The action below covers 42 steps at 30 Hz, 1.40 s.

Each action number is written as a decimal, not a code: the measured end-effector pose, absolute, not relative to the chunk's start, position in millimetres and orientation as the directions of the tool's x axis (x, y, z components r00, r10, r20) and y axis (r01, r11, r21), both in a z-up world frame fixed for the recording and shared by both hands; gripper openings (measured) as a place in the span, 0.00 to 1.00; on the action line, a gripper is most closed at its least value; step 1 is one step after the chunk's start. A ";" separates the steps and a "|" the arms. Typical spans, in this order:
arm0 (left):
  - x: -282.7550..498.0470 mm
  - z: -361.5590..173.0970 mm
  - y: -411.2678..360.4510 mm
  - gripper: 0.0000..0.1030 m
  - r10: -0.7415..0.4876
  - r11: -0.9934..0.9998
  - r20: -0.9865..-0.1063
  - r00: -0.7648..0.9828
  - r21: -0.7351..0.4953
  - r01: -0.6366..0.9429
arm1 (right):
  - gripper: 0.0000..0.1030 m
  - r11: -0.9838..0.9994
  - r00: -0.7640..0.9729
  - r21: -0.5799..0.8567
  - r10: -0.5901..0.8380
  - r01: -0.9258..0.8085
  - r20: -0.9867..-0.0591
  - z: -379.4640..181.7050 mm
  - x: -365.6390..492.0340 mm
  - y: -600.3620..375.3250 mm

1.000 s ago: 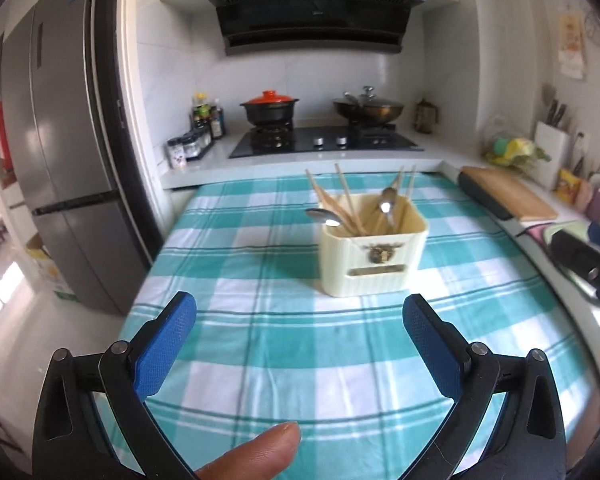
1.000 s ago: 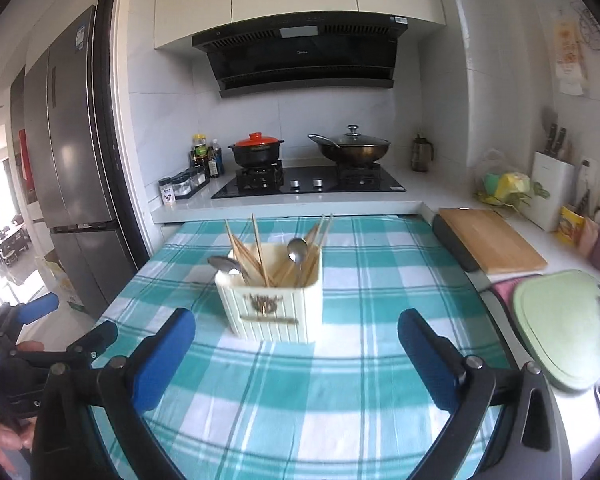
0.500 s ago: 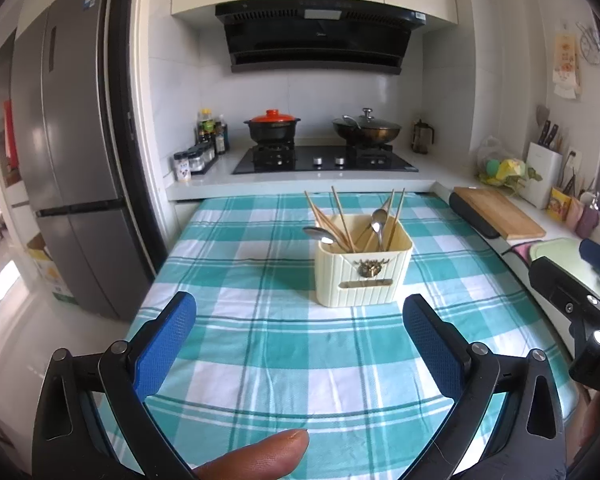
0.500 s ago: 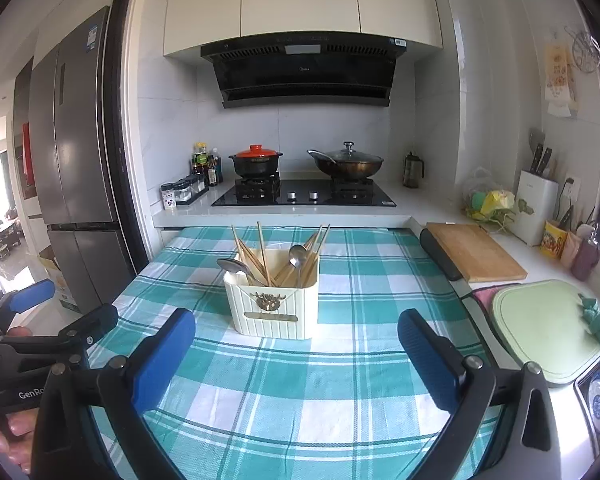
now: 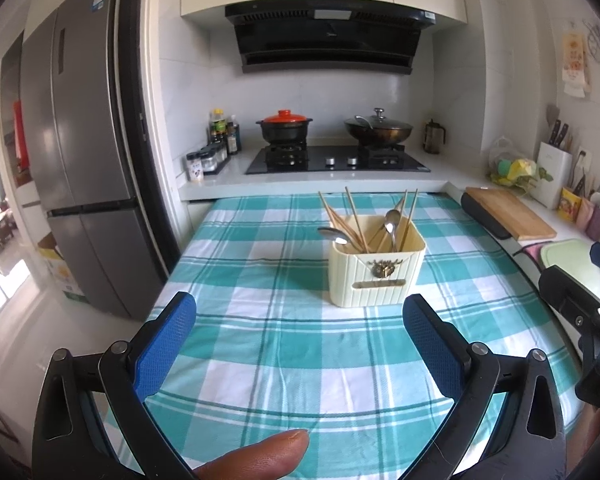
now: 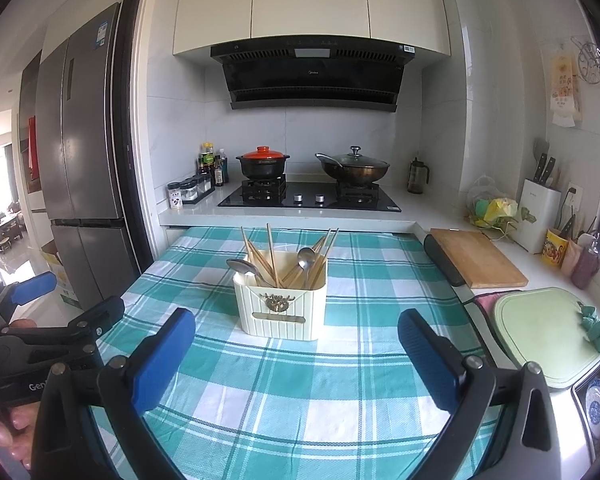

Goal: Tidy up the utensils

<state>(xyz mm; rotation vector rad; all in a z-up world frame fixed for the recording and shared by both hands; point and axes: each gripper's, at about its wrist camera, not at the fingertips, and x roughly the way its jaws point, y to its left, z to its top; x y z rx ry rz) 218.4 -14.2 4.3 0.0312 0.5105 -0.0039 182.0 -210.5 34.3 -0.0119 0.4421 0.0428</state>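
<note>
Both the left hand-held gripper (image 5: pixel 300 336) and the right hand-held gripper (image 6: pixel 296 344) hover level over the checked tablecloth (image 5: pixel 284 356), released and holding nothing. Beyond them stands the cream utensil holder (image 6: pixel 281 312), with chopsticks (image 6: pixel 271 256) and spoons (image 6: pixel 306 258) upright inside. The far counter (image 6: pixel 420 208) carries a stove (image 6: pixel 308 198).

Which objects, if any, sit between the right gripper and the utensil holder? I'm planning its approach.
Nothing visible does: only bare checked tablecloth lies between the open right gripper and the utensil holder.
</note>
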 end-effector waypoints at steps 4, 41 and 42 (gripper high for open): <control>218.1 5.4 -15.1 1.00 0.007 0.999 -0.488 0.873 0.034 0.011 | 1.00 0.999 0.904 0.003 0.040 -0.043 -0.426 34.3 182.0 -211.3; 215.6 7.1 -19.0 1.00 -0.003 1.000 -0.499 0.867 0.022 0.017 | 1.00 0.999 0.902 0.011 0.043 -0.043 -0.429 36.0 176.6 -210.2; 215.1 7.4 -19.6 1.00 -0.004 1.000 -0.499 0.867 0.022 0.017 | 1.00 0.999 0.903 0.010 0.043 -0.043 -0.428 36.0 176.7 -210.2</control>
